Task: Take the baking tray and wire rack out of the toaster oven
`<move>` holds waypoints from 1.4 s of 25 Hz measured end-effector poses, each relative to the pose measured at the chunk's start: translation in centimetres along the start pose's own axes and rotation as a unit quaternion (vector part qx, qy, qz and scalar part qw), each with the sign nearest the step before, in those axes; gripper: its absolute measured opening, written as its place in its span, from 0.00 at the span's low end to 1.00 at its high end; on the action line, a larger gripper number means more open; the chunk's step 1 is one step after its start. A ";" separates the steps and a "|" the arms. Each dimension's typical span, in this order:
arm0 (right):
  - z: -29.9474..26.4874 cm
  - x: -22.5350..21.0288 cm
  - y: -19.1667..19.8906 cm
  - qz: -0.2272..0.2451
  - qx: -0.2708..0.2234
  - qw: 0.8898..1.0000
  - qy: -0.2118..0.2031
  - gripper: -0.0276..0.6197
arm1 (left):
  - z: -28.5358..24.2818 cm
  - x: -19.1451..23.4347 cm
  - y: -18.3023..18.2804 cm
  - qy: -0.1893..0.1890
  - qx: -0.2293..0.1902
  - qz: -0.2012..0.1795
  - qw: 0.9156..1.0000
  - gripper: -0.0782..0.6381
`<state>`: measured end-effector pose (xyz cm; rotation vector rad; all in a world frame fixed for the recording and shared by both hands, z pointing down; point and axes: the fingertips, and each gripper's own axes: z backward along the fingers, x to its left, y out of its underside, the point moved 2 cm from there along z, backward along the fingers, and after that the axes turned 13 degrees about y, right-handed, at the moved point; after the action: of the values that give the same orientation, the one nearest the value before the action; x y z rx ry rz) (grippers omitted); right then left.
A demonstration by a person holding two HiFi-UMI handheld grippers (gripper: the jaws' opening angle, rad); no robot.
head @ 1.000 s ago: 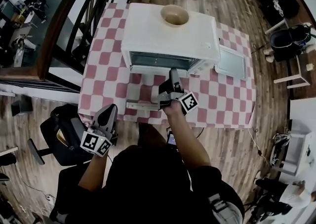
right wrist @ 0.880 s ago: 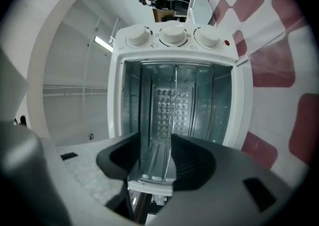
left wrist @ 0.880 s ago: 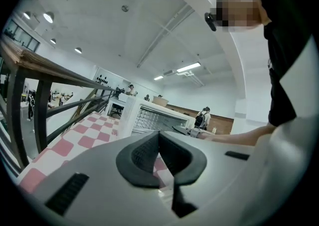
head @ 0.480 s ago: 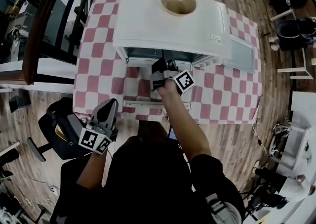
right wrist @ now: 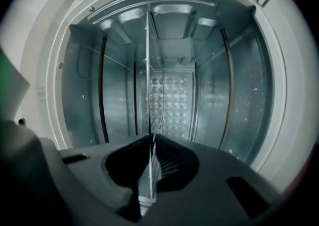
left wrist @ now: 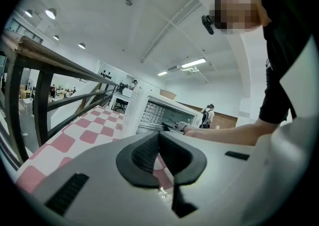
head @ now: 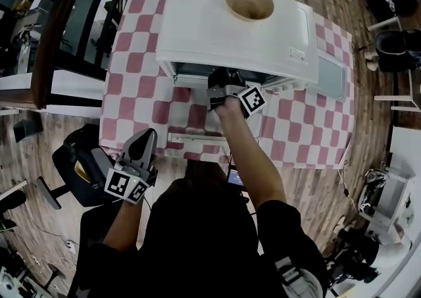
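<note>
The white toaster oven [head: 237,27] stands on the checked table with its door [head: 197,137] folded down toward me. My right gripper [head: 220,85] reaches into the oven mouth. Its own view looks into the steel cavity [right wrist: 239,95], turned on its side. A thin metal sheet seen edge-on, the baking tray [right wrist: 148,70], runs from the back wall into my right gripper [right wrist: 151,140]. The jaws are closing, and the pads meet on the tray's front rim. The wire rack cannot be told apart. My left gripper [head: 139,152] hangs shut and empty off the table's near edge, pointing at the oven [left wrist: 149,115].
A tan bowl [head: 248,0] sits on the oven's top. A flat grey panel [head: 331,76] lies on the tablecloth [head: 131,93] right of the oven. A black chair [head: 79,165] stands at my left, and a dark railing [head: 66,27] runs beyond the table's left side.
My right gripper has moved from above the lowered door forward into the oven mouth. The left gripper has stayed low beside the table's near edge.
</note>
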<state>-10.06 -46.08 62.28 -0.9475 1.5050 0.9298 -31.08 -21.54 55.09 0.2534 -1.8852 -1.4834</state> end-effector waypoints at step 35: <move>26.0 -0.7 7.4 -0.004 0.028 0.999 0.020 0.05 | 12.1 -12.6 -0.1 0.004 -0.073 -0.053 0.996 0.10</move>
<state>-7.26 -19.27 60.44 -0.9357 1.5519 0.8638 -29.66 -5.28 48.78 0.2946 -1.7701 -1.6805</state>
